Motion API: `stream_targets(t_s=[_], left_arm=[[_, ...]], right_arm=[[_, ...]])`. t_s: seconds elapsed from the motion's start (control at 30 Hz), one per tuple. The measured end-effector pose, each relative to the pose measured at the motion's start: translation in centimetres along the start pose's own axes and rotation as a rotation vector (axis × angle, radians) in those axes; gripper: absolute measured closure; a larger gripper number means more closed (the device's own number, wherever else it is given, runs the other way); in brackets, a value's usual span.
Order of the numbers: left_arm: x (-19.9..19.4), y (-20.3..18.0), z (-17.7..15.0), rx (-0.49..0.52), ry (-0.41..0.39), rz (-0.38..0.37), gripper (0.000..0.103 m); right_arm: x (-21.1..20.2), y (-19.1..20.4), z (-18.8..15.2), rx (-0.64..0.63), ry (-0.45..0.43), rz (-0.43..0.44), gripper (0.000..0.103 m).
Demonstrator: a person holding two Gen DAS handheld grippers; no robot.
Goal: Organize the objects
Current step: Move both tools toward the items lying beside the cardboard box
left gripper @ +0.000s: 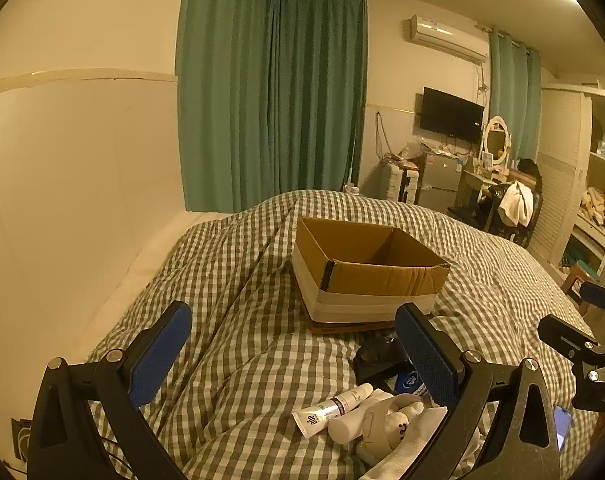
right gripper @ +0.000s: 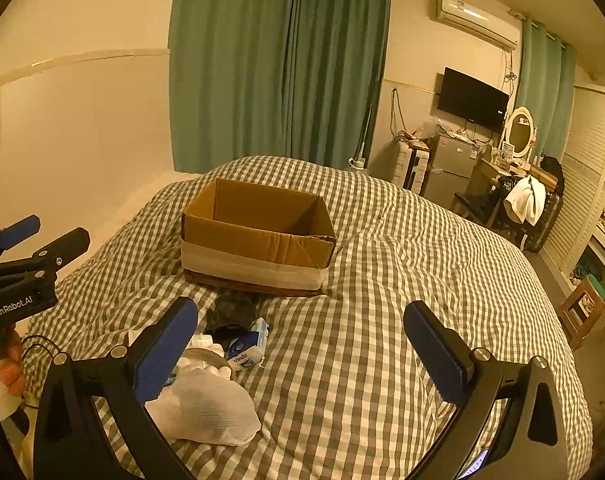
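Starting step: nothing is picked yet; both tools hover above the bed (right gripper: 382,340), which carries everything.
Box: empty cardboard box (right gripper: 258,232) sits mid-bed, toward the far edge.
Clutter: small pile just before the box's near side, with a white mesh bag (right gripper: 206,408), tissue pack (right gripper: 246,346), white tube (left gripper: 332,406) and a dark item, possibly a pouch.
Left gripper (left gripper: 294,360): released, jaws spread wide, holding nothing.
Right gripper (right gripper: 302,356): released, likewise bare.
Next: likely lower one gripper onto a pile item and carry it to the box.
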State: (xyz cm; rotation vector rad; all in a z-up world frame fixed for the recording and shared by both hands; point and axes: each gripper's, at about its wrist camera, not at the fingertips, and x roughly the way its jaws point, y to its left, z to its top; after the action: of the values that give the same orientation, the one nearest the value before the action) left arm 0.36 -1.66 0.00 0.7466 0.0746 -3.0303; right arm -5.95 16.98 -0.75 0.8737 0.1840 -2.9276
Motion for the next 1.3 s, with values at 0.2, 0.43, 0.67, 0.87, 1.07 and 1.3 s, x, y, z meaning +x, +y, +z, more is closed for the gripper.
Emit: stream_targets(t_s=[0.2, 0.43, 0.67, 0.87, 1.07, 1.3], left_arm=[[-0.4, 0.2, 0.0, -0.005, -0.015, 0.02, 0.0], [-0.7, 0.1, -0.1, 0.0, -0.022, 0.014, 0.0], [-0.8, 0.2, -0.1, 0.006, -0.015, 0.018, 0.0], [-0.7, 0.2, -0.2, -0.001, 0.003, -0.007, 0.0], [-0.8, -0.2, -0.3, 0.02, -0.003, 0.007, 0.0], [-0.9, 0.0, -0.2, 0.018, -0.002, 0.006, 0.0]], right_arm=[[-0.3, 0.2, 0.0, -0.003, -0.006, 0.008, 0.0], [-0.4, 0.6, -0.1, -0.017, -0.003, 0.022, 0.0], [-0.6, 1.0, -0.1, -0.027, -0.006, 0.025, 0.0], [-0.6, 1.4, 0.0, -0.036, -0.007, 0.03, 0.0], [-0.7, 2.0, -0.1, -0.052, -0.012, 0.042, 0.0], [-0.8, 2.3, -0.1, -0.066, -0.015, 0.05, 0.0]])
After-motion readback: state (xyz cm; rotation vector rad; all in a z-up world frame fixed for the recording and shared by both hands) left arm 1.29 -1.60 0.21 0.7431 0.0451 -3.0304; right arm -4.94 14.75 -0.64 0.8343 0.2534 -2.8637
